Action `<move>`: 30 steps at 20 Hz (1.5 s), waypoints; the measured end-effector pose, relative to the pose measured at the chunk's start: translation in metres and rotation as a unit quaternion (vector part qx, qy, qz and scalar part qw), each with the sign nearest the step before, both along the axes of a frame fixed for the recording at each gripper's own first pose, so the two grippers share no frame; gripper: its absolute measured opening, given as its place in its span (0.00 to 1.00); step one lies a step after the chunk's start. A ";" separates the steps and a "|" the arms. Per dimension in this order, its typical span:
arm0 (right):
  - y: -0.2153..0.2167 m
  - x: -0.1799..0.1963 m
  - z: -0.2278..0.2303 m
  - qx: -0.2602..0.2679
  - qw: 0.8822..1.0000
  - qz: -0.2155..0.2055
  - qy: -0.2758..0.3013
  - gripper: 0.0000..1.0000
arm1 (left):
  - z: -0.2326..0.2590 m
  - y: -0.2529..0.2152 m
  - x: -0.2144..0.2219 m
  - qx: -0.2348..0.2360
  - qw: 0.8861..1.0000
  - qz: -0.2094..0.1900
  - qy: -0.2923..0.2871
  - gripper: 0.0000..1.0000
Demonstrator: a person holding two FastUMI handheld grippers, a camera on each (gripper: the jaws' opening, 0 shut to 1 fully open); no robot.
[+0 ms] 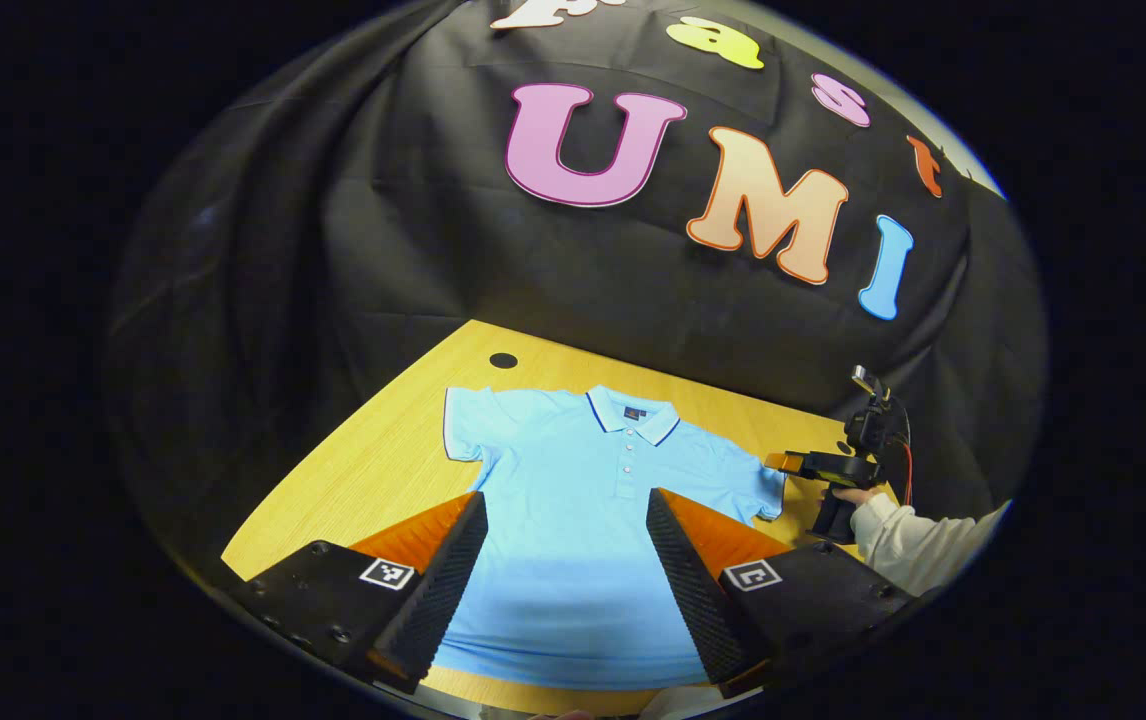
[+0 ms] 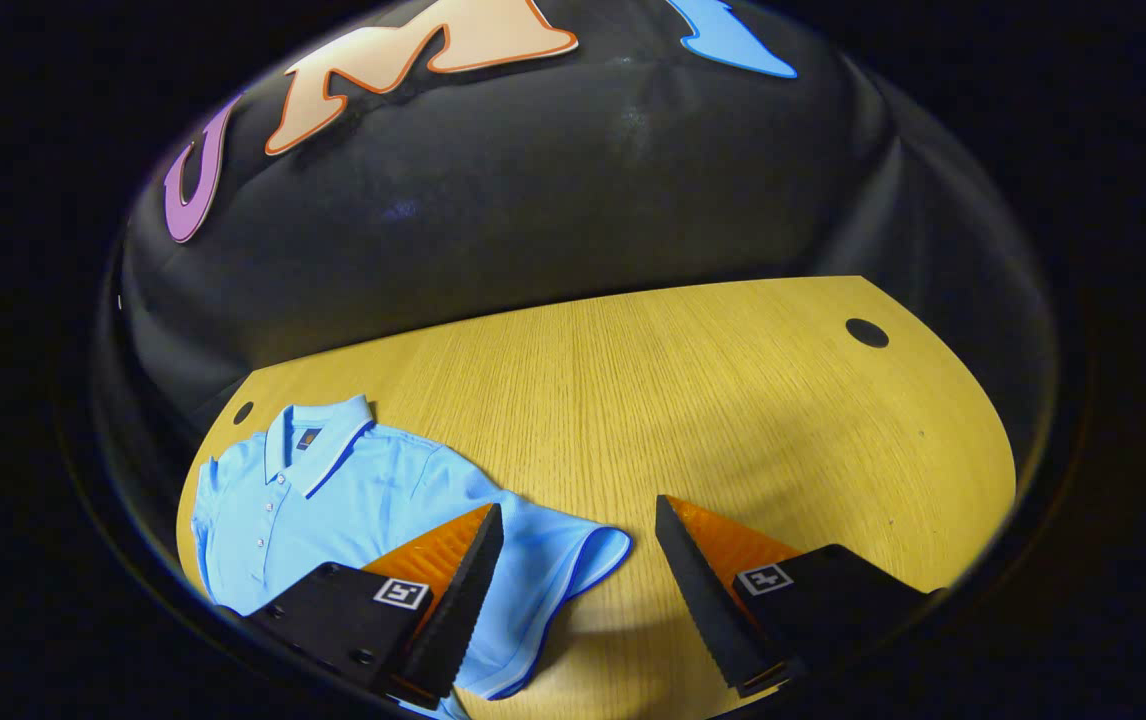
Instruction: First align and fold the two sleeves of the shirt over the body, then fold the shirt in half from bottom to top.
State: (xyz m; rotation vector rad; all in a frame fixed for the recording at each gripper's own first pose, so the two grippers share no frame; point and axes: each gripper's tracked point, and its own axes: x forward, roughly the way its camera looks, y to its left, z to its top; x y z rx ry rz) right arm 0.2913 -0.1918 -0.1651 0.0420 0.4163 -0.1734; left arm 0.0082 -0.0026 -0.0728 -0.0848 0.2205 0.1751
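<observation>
Lying flat and unfolded on the tabletop (image 2: 733, 400), the shirt (image 1: 573, 500) awaits the sleeve step. Left tongs (image 1: 563, 590) hang wide over its body; right tongs (image 2: 578, 590) gape wide astride the sleeve (image 2: 573, 550) at 7 o'clock, needing to drop and pinch its hem.

Left gripper view faces the shirt (image 1: 573, 520) from its hem; right gripper view nears its sleeve (image 2: 573, 560).
</observation>
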 end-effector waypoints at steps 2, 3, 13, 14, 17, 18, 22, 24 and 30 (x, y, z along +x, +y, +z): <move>0.002 0.001 -0.004 -0.009 1.000 0.008 0.005 0.95 | -0.001 0.002 0.000 0.003 1.000 0.007 0.003 0.95; 0.004 -0.001 -0.010 -0.012 1.000 0.012 0.010 0.87 | -0.002 0.003 0.001 0.004 1.000 0.012 0.004 0.95; 0.019 -0.002 -0.022 -0.040 0.998 0.045 0.020 0.19 | -0.001 0.003 -0.003 0.009 1.000 0.022 0.010 0.95; 0.019 -0.003 -0.021 -0.046 0.998 0.047 0.017 0.11 | 0.001 0.002 -0.005 0.009 1.000 0.022 0.009 0.95; 0.024 -0.006 -0.016 -0.051 0.998 0.046 0.014 0.05 | 0.000 0.002 -0.009 0.013 1.000 0.022 0.009 0.95; 0.029 -0.005 -0.010 -0.045 0.998 0.047 0.004 0.04 | 0.001 0.002 -0.009 0.013 1.000 0.022 0.009 0.95; 0.082 -0.007 0.020 0.068 0.993 0.095 -0.030 0.07 | 0.002 -0.004 -0.011 0.003 1.000 0.013 0.002 0.95; 0.115 -0.007 0.027 0.127 0.984 0.122 -0.037 0.04 | 0.000 -0.004 -0.012 0.001 1.000 0.012 0.003 0.95; 0.184 -0.006 0.011 0.195 0.968 0.156 -0.027 0.04 | -0.001 -0.003 -0.015 0.007 1.000 0.014 0.004 0.95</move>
